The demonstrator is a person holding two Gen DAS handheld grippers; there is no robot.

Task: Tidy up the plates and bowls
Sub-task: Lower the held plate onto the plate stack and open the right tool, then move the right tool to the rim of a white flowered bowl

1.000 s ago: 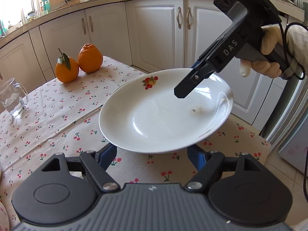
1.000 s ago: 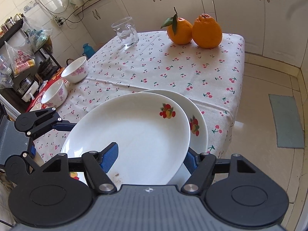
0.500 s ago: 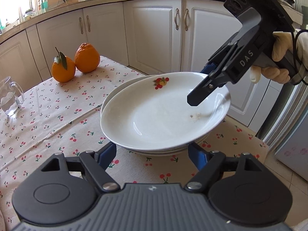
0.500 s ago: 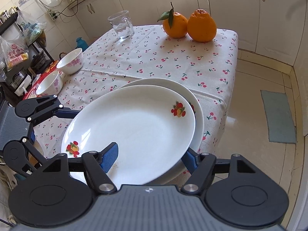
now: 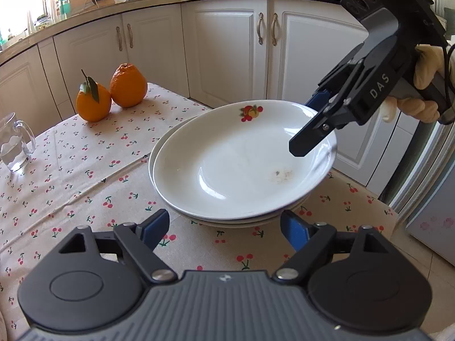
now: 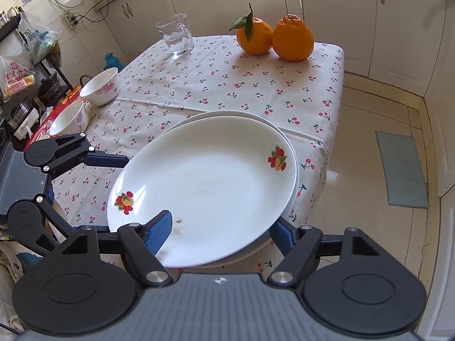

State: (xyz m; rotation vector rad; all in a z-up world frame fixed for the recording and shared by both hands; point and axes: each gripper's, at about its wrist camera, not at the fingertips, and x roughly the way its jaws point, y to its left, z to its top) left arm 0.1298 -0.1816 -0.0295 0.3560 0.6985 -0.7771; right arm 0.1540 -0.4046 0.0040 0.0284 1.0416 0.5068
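**A:** Start with the claws. What are they doing?

**B:** The left gripper [image 5: 224,227] has just been opening. Its blue pads stand clear on either side of the near rim and press on nothing. The right gripper [image 6: 220,230] has been opening too. One finger lies over the top plate [image 5: 233,164] and the other outside its rim, so the rim is between them, but I see no squeeze.

**A:** Why let go there?

**B:** I'd judge the top plate is now set down. It rests nested in the lower plate [image 5: 241,224], so the stack carries it. Both sit by a near corner of the table [image 5: 71,176], close to its edge. The step left is to back the fingers off without dragging the rim.

**A:** What does each camera add?

**B:** The left wrist view shows the right gripper from the side, held in a gloved hand [image 5: 426,85], with its finger above the plate. It also shows a smudge of crumbs inside the plate.

**A:** And the right wrist view?

**B:** Two bowls [image 6: 101,86] [image 6: 71,119] by the table's left edge, not yet stacked and out of the other camera's sight. Both views show the oranges [image 5: 111,93] at the far corner and the glass mug [image 5: 14,142] along the far edge.
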